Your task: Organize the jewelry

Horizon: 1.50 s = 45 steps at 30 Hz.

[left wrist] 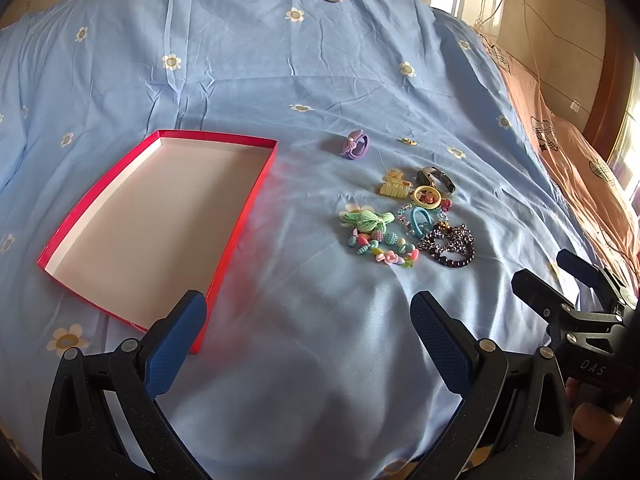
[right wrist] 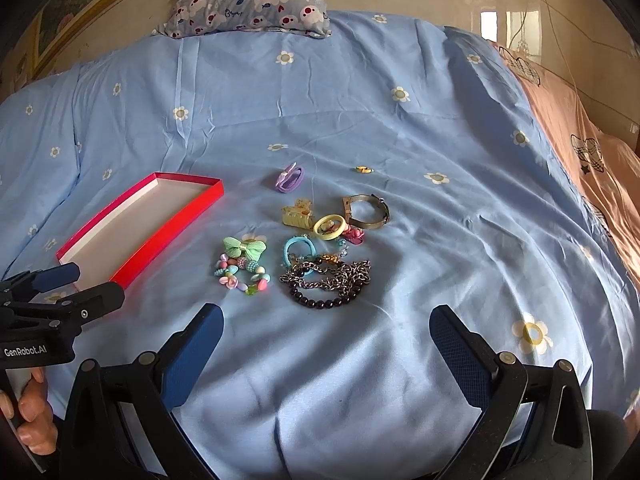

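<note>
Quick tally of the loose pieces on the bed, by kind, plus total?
Hair ties/bows (purple, green bow, blue, yellow ring): 4
Hair claw clip: 1
Watch: 1
Bead bracelets (pastel, dark): 2
Metal chain: 1
Small gold piece: 1
Total: 10; the pile may hide more.

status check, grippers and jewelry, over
Left hand-held gripper open, empty; right hand-held gripper open, empty. Jewelry pile on the bed, red tray empty. Nothing in the way.
</note>
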Each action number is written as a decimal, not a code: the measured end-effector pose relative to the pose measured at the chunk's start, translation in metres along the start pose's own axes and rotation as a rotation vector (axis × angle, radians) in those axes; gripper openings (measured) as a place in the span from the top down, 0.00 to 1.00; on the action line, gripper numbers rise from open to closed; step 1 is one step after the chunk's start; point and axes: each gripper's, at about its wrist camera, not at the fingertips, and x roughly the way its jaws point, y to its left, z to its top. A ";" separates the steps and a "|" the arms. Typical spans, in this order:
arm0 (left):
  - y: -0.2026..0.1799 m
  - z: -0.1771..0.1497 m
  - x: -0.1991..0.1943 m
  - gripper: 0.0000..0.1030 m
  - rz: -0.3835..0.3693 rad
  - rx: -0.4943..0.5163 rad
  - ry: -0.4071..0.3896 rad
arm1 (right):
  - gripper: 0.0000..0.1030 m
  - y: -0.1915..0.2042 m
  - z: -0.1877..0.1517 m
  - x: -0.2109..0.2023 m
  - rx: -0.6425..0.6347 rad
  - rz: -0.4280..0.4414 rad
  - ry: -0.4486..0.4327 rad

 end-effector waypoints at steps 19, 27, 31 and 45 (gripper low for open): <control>-0.001 0.001 -0.009 0.01 0.016 0.008 -0.022 | 0.00 0.001 0.002 -0.004 0.016 0.011 -0.018; -0.002 0.003 -0.012 0.01 0.020 0.012 -0.032 | 0.00 0.001 0.003 -0.007 0.021 0.025 -0.029; -0.003 0.003 -0.012 0.01 0.021 0.012 -0.033 | 0.00 0.002 0.004 -0.006 0.019 0.025 -0.026; -0.003 0.002 -0.012 0.01 0.022 0.012 -0.033 | 0.00 0.002 0.005 -0.006 0.021 0.032 -0.032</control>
